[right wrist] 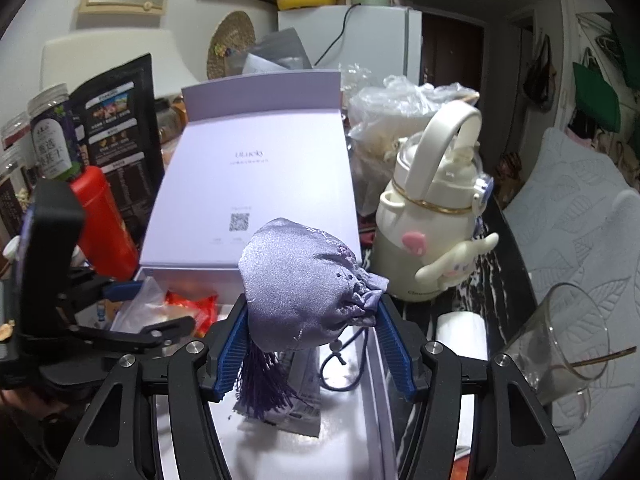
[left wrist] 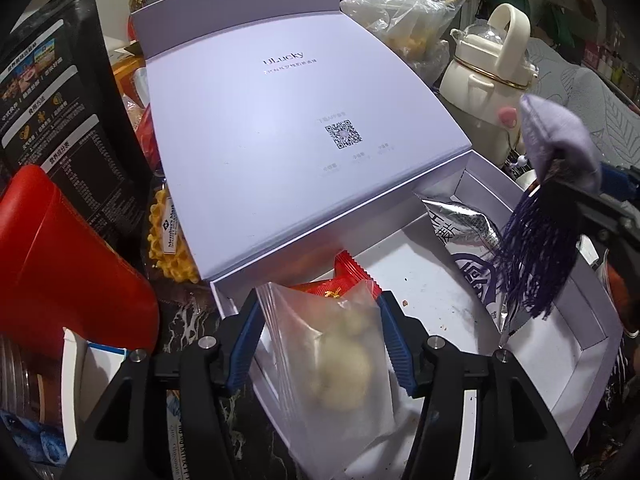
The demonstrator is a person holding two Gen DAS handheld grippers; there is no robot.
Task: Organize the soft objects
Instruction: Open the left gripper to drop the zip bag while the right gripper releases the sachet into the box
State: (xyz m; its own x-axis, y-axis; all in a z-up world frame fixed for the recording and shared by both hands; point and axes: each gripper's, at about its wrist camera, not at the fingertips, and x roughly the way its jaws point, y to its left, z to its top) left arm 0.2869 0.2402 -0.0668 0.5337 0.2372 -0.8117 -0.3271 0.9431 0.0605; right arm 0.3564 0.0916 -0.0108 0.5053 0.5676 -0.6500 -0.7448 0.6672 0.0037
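A frosted packet (left wrist: 340, 356) with a pale pastry inside lies over the near wall of the open white box (left wrist: 592, 344). It sits between the fingers of my left gripper (left wrist: 320, 320), which stands open around it, its pads not pressing. A red packet (left wrist: 352, 272) and a silver snack packet (left wrist: 464, 224) lie in the box. My right gripper (right wrist: 314, 336) is shut on a lilac satin pouch (right wrist: 296, 280) with a dark purple tassel (right wrist: 260, 384). It holds the pouch above the box's right part. In the left wrist view the pouch (left wrist: 556, 140) and tassel hang at the right.
The box's lilac lid (left wrist: 280, 140) leans open at the back. A cream bottle with a handle (right wrist: 432, 208) stands right of it and a tilted glass (right wrist: 560, 344) lies nearer. A red bottle (left wrist: 60, 260), a black bag (left wrist: 60, 100) and a waffle pack (left wrist: 168, 240) crowd the left.
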